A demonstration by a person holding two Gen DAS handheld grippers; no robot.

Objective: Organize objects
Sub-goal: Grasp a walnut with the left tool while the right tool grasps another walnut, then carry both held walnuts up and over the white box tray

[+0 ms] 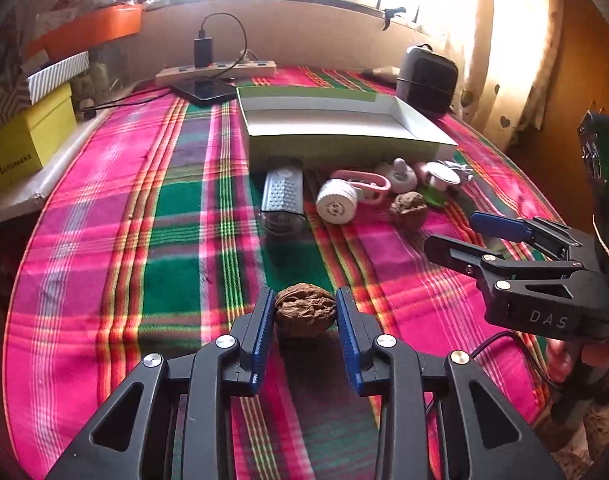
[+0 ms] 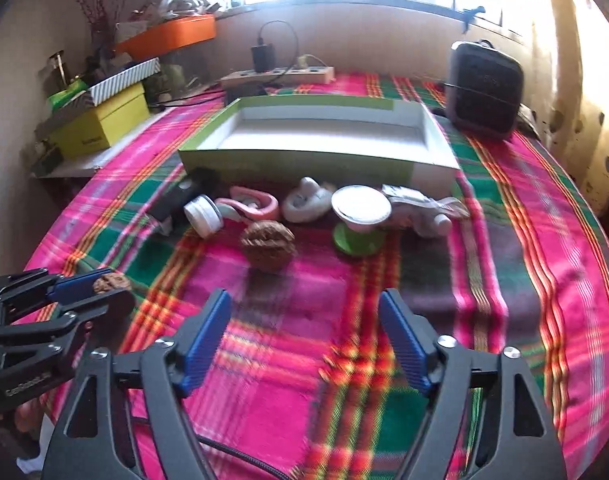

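Near the white box (image 1: 336,136), my left tongs (image 1: 304,312) clamp a walnut (image 1: 304,310) between blue pads. Closer to that box, a second walnut (image 2: 267,249) lies ahead of my right tongs (image 2: 304,312), which gape wide and empty.

Pink-green plaid cloth (image 1: 104,208), brown walnut (image 1: 304,310), blue-padded left claw (image 1: 304,320).

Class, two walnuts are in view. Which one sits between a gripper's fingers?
The walnut between the left gripper pads, out on the plaid cloth. The other walnut lies free by the small items before the box.
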